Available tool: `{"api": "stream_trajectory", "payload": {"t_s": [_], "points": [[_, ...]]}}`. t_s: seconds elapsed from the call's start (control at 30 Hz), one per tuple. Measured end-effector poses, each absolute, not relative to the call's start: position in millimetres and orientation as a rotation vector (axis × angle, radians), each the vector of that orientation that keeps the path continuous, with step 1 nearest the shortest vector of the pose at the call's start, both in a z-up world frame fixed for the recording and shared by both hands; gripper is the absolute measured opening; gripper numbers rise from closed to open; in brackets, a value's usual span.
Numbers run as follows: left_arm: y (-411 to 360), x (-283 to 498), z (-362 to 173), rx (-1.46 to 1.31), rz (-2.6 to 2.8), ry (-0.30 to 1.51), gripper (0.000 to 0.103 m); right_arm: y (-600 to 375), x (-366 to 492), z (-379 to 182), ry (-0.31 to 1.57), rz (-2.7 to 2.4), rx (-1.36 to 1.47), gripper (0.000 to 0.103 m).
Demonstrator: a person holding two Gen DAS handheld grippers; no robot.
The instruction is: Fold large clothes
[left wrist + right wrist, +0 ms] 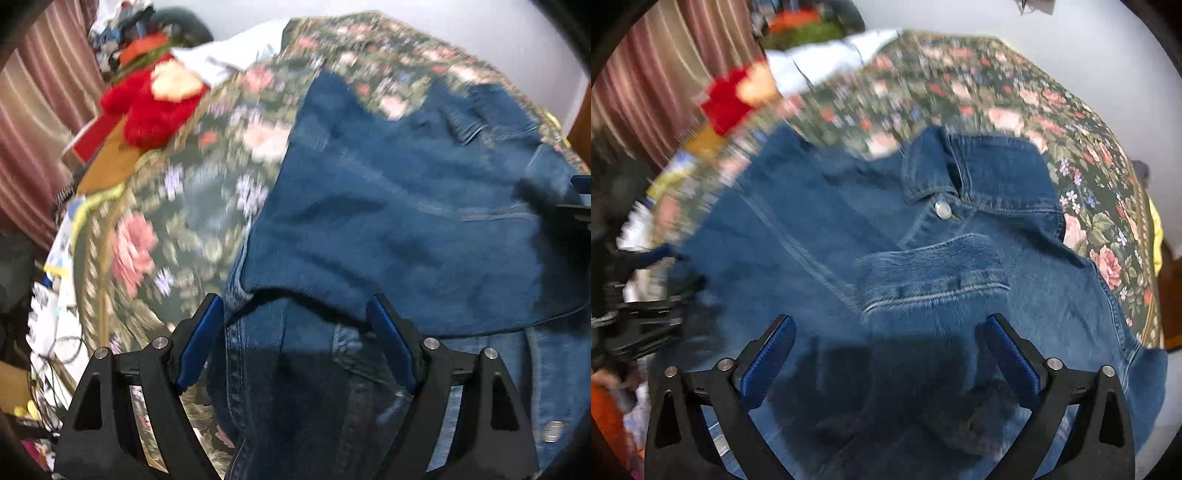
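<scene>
Here, denim jacket (923, 240) spread on floral bedcover (1089, 155), directly beneath both tongs. Left gripper (295, 314): jaws spread, nothing pinched, folded jacket edge lying just ahead of blue pads (199, 343). Right gripper (886, 332): jaws spread wide over jacket front, no cloth between them. Collar (979, 166) with metal button (942, 210) points away from right camera; long axis runs collar-to-hem, toward camera. Red plush toy (147, 110) lies apart, near curtain (37, 129).

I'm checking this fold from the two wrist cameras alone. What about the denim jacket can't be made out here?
- Left wrist view: the denim jacket is motion-blurred; its near hem is cut off behind the left gripper.
- Right wrist view: its lower part lies in shadow behind the right gripper.
- Sleeves: not traceable in either view.
</scene>
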State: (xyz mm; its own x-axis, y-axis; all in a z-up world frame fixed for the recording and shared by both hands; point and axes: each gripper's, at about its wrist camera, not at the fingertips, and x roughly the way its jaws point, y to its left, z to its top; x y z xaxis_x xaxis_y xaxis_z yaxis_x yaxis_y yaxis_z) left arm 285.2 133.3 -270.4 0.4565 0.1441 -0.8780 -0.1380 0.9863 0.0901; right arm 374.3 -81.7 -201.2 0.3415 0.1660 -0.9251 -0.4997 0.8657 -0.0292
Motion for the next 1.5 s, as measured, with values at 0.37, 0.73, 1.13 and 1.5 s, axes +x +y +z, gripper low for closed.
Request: {"api": "stream_trajectory", "payload": {"t_s": [0.37,0.73,1.13,1.5], "points": [[103,275,-301,0.208,0.214,1.052,0.101,-108,392,-203,1.140,0.388,-0.242,0.024],[105,274,-303,0.199,0.232,1.081,0.103,-216,338,-170,1.129,0.296,-0.075,0.023],[105,250,-258,0.084,0.139,1.115,0.102,-286,273,-172,1.225,0.262,0.093,0.026],[122,285,-185,0.078,0.159,0.930,0.102,-301,307,-163,1.255,0.245,0.169,0.028]]}}
